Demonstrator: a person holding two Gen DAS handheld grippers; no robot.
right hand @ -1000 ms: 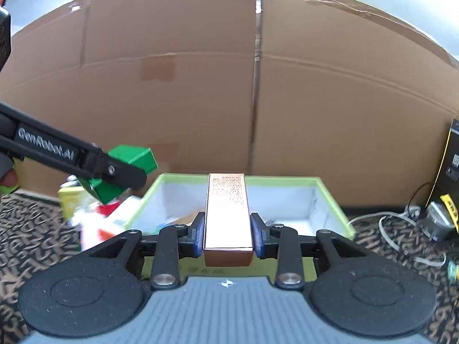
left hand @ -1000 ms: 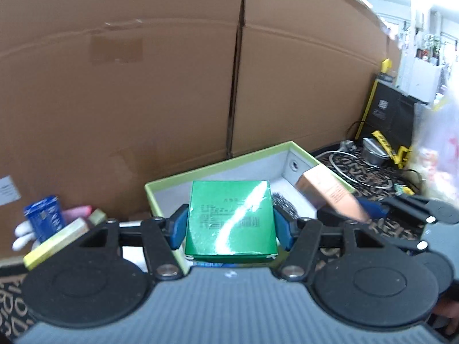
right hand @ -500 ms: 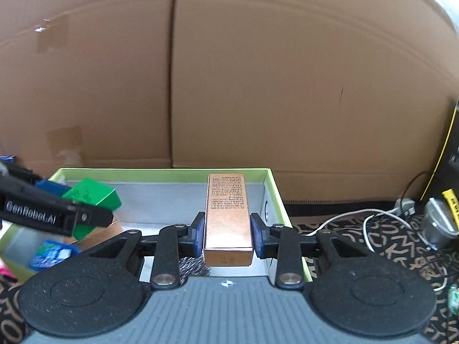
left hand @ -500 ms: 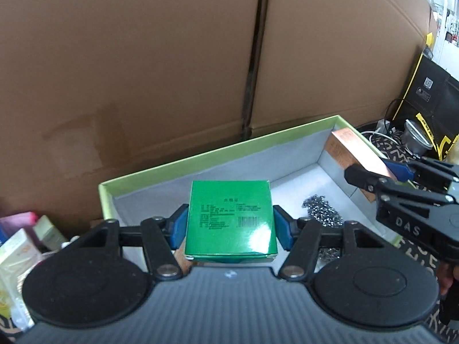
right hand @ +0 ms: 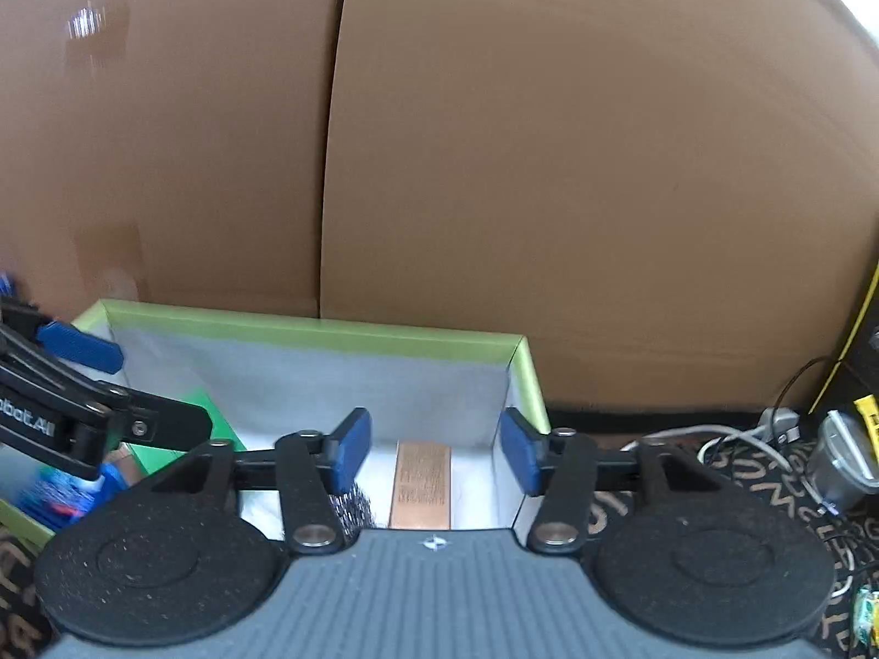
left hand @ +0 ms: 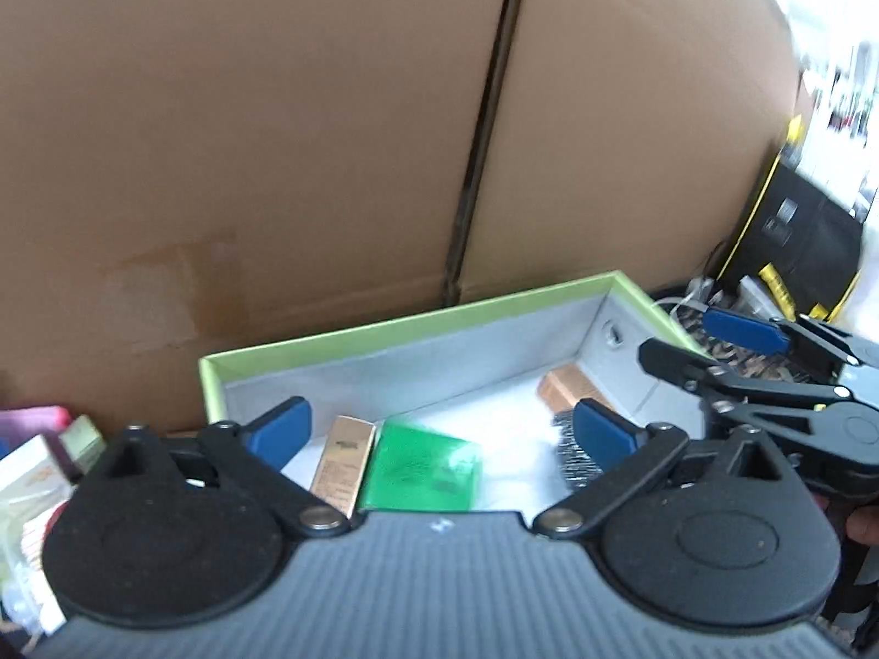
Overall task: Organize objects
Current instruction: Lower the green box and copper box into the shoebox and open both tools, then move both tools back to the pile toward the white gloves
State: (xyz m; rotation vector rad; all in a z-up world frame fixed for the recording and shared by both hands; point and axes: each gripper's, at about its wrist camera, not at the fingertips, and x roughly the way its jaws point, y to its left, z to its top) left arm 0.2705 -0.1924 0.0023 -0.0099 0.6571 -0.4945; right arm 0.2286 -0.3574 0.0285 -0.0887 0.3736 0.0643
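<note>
A green-rimmed tray [left hand: 384,329] with a grey lining stands against a cardboard wall. My left gripper [left hand: 439,434] hangs over its near left part, jaws opening wide, and touches nothing. Below it a green box [left hand: 420,472], blurred, lies in the tray beside a gold box [left hand: 343,464]. My right gripper [right hand: 434,450] is over the tray's [right hand: 307,332] right end with its jaws opening. The copper box [right hand: 422,486] lies beneath it on the tray floor, clear of both pads. A steel scourer [left hand: 571,456] sits between the boxes. Each view shows the other gripper [left hand: 708,348] [right hand: 132,390].
A tall cardboard wall [right hand: 549,165] closes off the back. Cables and a metal can [right hand: 835,467] lie on the patterned mat at the right, beside a black case with yellow trim [left hand: 796,241]. Several small packages [left hand: 38,472] are piled left of the tray.
Both grippers came in lower over the tray and spread their jaws. The green box left the left pads and the copper box left the right pads; both now lie in the tray.
</note>
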